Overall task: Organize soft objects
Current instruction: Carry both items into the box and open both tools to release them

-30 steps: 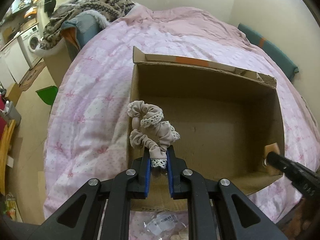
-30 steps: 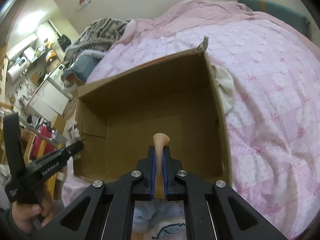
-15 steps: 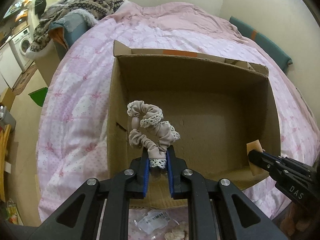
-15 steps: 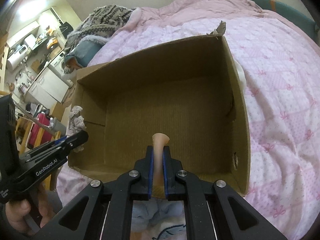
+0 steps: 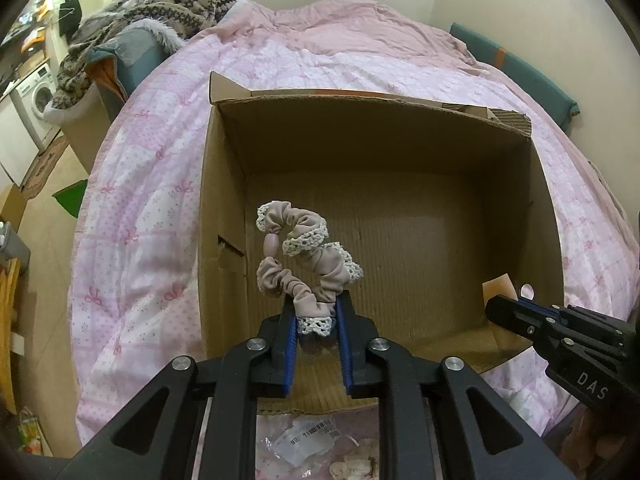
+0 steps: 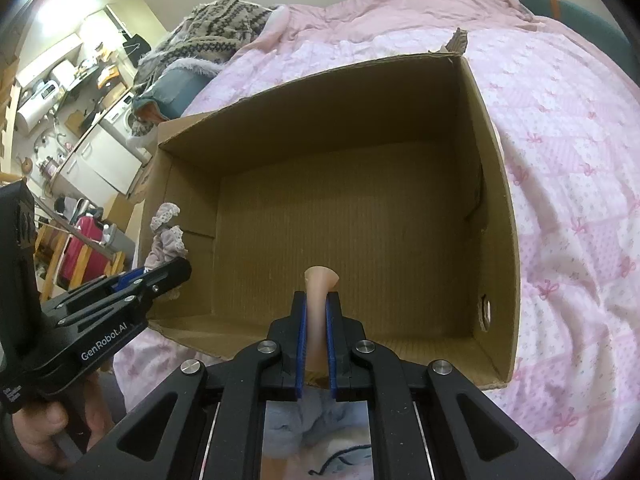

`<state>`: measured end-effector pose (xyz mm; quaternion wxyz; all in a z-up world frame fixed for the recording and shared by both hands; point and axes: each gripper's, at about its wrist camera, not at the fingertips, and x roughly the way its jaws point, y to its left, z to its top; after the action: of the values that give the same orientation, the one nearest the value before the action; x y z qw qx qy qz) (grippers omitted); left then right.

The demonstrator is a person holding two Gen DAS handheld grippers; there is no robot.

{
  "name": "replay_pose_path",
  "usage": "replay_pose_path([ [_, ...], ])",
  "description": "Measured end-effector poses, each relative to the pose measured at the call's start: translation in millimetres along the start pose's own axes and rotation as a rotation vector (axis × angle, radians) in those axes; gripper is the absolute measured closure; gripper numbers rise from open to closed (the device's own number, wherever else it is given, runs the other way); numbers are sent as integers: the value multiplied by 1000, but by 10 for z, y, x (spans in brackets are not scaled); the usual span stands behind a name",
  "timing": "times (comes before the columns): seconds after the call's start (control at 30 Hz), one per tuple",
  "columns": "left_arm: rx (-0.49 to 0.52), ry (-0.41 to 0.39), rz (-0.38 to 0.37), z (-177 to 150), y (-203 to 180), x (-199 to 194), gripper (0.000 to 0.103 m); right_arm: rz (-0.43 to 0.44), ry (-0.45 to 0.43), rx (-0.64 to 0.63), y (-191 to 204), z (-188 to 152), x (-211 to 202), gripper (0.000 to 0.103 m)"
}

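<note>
An open cardboard box (image 5: pixel 224 240) lies on the pink bed, its floor bare. My left gripper (image 5: pixel 318 308) hangs over the box's near left part. A beige scrunchie (image 5: pixel 304 248) with lace trim stands up between its blue pads. The jaws are opening slightly, though the pads still touch the fabric. My right gripper (image 6: pixel 316 300) is shut on a thin peach soft piece (image 6: pixel 320 280) over the near edge of the box (image 6: pixel 496 200). Each gripper shows in the other's view: the right gripper (image 5: pixel 490 306) with the peach piece (image 5: pixel 498 288), the left gripper (image 6: pixel 176 272) with the scrunchie (image 6: pixel 164 236).
A pink quilt (image 5: pixel 140 208) covers the bed around the box. A patterned knit blanket (image 5: pixel 160 4) is heaped at the far left, and a teal cushion (image 5: pixel 520 76) lies along the wall. A clear packet (image 5: pixel 304 440) lies below my left gripper. A hand (image 6: pixel 40 428) grips the left handle.
Both views have swung so that the box sits more squarely under the grippers and looks nearer. The left pads stand slightly farther apart around the scrunchie. The right grip is unchanged.
</note>
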<state>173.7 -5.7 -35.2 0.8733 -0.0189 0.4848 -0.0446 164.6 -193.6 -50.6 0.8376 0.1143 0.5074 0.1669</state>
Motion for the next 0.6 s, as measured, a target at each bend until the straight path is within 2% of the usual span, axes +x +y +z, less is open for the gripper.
replay_pose_path([
  [0.2, 2, 4, -3, -5, -6, 18, 86, 4, -3, 11, -20, 10, 2, 94],
  [0.4, 6, 7, -8, -21, -17, 15, 81, 15, -7, 19, -43, 16, -17, 88],
  [0.47, 15, 2, -5, -24, -31, 4, 74, 17, -7, 22, -42, 14, -16, 85],
  [0.53, 17, -5, -5, -29, -36, -11, 59, 18, -9, 29, -59, 0, -32, 81],
  [0.57, 15, -11, -7, -29, -36, -25, 55, 20, -11, 33, -66, -1, -42, 80],
  [0.6, 11, -15, -12, -25, -35, -40, 45, 23, -13, 37, -69, 1, -48, 80],
])
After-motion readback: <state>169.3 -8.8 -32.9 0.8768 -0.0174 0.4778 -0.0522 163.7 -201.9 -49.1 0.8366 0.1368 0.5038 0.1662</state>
